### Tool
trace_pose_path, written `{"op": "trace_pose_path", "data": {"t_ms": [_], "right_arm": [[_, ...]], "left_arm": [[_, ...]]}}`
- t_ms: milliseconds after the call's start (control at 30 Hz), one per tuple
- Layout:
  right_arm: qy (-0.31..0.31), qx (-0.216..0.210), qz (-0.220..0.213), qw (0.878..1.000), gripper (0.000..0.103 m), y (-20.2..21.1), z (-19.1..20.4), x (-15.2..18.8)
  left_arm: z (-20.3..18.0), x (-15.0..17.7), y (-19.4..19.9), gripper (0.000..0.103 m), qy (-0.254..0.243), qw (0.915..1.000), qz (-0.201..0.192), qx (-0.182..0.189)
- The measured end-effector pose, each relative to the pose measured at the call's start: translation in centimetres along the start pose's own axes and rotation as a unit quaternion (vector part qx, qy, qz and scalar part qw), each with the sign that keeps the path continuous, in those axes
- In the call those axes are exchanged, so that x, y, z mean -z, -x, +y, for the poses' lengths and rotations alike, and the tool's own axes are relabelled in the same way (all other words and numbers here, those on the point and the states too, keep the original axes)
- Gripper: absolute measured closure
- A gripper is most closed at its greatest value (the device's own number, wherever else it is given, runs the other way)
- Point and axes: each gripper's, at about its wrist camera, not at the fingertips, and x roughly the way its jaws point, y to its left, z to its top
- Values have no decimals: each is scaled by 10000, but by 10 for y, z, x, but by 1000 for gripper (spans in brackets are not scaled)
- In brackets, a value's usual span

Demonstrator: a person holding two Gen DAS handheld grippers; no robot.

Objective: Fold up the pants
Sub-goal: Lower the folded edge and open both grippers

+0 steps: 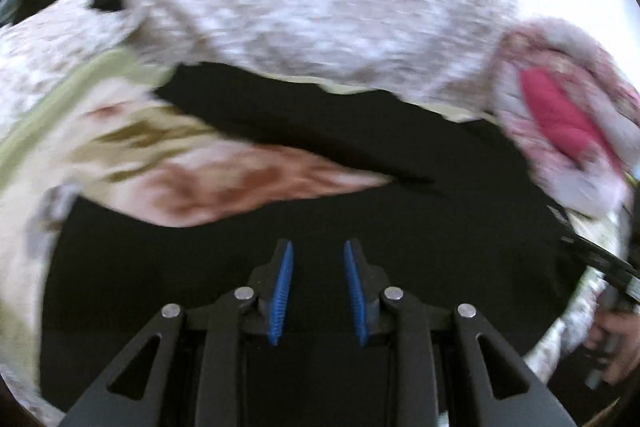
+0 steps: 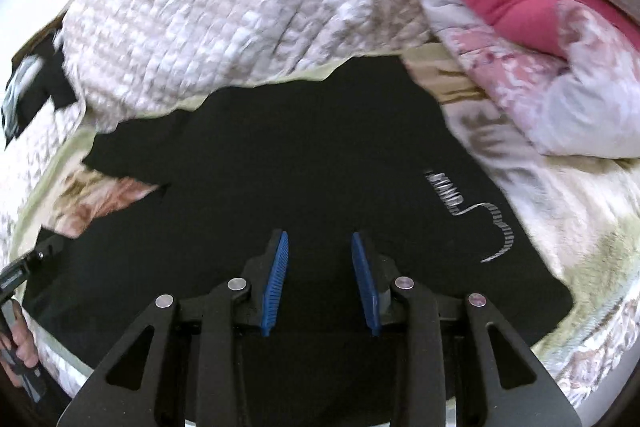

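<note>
Both tools hovering over the black pants, nothing grabbed

Bottom centre of each wrist view: the left tool [image 1: 318, 247] and right tool [image 2: 319, 237] both have their blue pads spread a bit, with no cloth pinched between them. Right past them the pants [image 2: 288, 167] lie across the middle of the frame on the flowery bed sheet [image 2: 560, 227], legs running off to the left, a white logo at right. Looks like maybe one fold is in, hard to tell; more folding left I'd guess. Further up, a quilted blanket [image 2: 240, 7] and a pink-and-white comforter [image 2: 520, 7].
</note>
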Motion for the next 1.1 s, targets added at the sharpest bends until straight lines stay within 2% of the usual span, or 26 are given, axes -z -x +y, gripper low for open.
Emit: {"op": "trace_pose_path", "data": {"t_ms": [67, 133, 167, 233, 333, 433, 467, 500, 533, 633, 700, 800, 900, 1000, 1100], "right_arm": [[273, 3, 41, 9996, 69, -5, 13, 1], [515, -59, 222, 9984, 66, -11, 23, 3], [658, -27, 455, 9968, 61, -20, 27, 6], [752, 97, 581, 9954, 60, -25, 30, 12], [778, -68, 288, 9965, 60, -13, 33, 8], [901, 52, 327, 9954, 58, -14, 36, 9], [923, 122, 513, 9943, 58, -21, 36, 12], [916, 149, 611, 9938, 58, -25, 35, 13], [888, 136, 539, 9945, 58, -22, 35, 12], [912, 52, 302, 9954, 57, -13, 36, 9], [906, -9, 343, 9953, 57, -14, 37, 10], [873, -8, 463, 9951, 57, -18, 36, 13], [764, 103, 471, 9959, 57, -19, 31, 13], [764, -15, 360, 9964, 57, -13, 33, 13], [1010, -160, 294, 9943, 57, -10, 43, 16]], "left_arm": [[-18, 7, -14, 69, -286, 9992, 231, 148], [-27, 19, -31, 69, -513, 9972, 535, -35], [-30, 22, -36, 69, -593, 9965, 569, -121], [-35, 21, -35, 69, -788, 9955, 452, -279], [-20, 13, -30, 69, -435, 9979, 396, -286], [-1, 8, -36, 67, -322, 9944, 388, -931], [6, 11, -37, 63, -267, 9928, 409, -1097], [14, 11, -39, 51, -137, 9927, 410, -1127], [21, 10, -38, 49, 23, 9930, 412, -1111], [35, 5, -31, 49, 279, 9913, 315, -1250], [44, 3, -28, 49, 360, 9882, 257, -1465], [65, 4, -32, 49, 684, 9831, 448, -1636], [75, 2, -32, 49, 782, 9819, 419, -1675], [69, 1, -25, 51, 790, 9821, 307, -1680], [48, 2, -12, 51, 526, 9899, 24, -1318]]}}
